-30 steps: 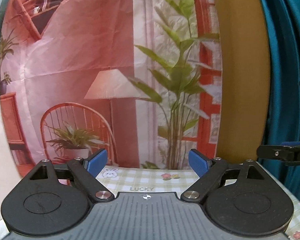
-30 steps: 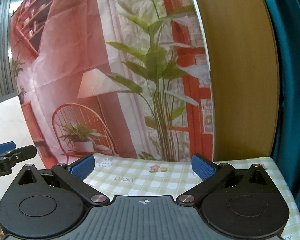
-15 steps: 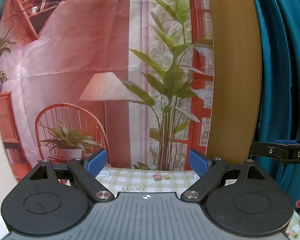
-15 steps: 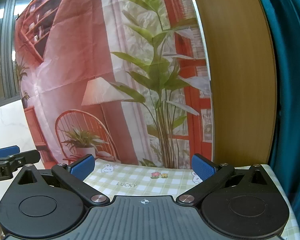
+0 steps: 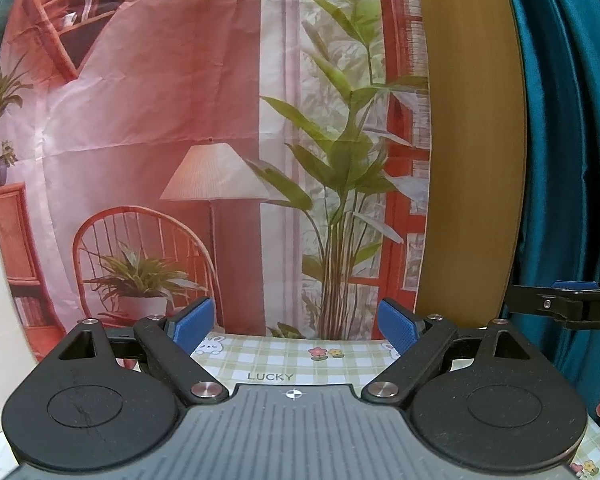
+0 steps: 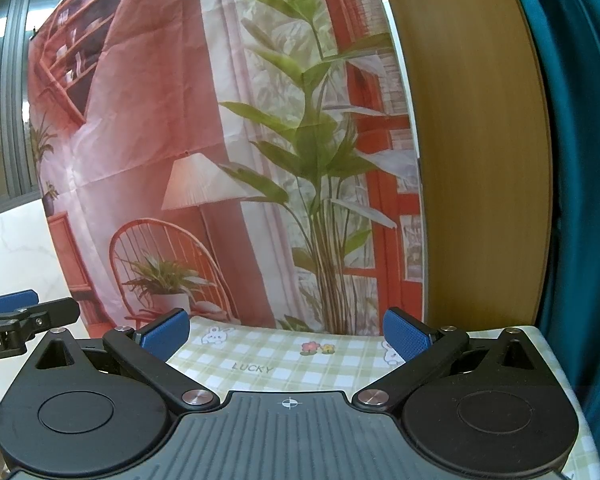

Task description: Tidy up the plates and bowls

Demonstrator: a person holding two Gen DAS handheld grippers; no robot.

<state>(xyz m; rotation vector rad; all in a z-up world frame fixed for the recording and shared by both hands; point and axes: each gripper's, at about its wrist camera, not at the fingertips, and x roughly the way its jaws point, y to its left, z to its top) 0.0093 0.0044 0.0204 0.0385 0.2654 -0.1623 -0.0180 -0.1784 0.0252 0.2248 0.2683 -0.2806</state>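
Observation:
No plate or bowl shows in either view. My left gripper (image 5: 294, 326) stands open over the green checked tablecloth (image 5: 284, 360), with nothing between its blue pads (image 5: 190, 324). My right gripper (image 6: 286, 334) is open too and holds nothing, above the same tablecloth (image 6: 284, 364). Each gripper appears at the edge of the other's view: the right one (image 5: 560, 306) at the far right of the left wrist view, the left one (image 6: 20, 316) at the far left of the right wrist view. They hang side by side, both pointing at the back of the table.
A printed backdrop (image 5: 204, 152) of a lamp, a chair and plants hangs behind the table. To its right stands a wooden panel (image 5: 468, 160), then a teal curtain (image 5: 568, 140). A dark window (image 6: 0, 100) lies at the left. The table's right edge (image 6: 556, 364) is near.
Both views have shifted slightly upward, so less of the tablecloth shows than a second ago. Both grippers stay open and empty.

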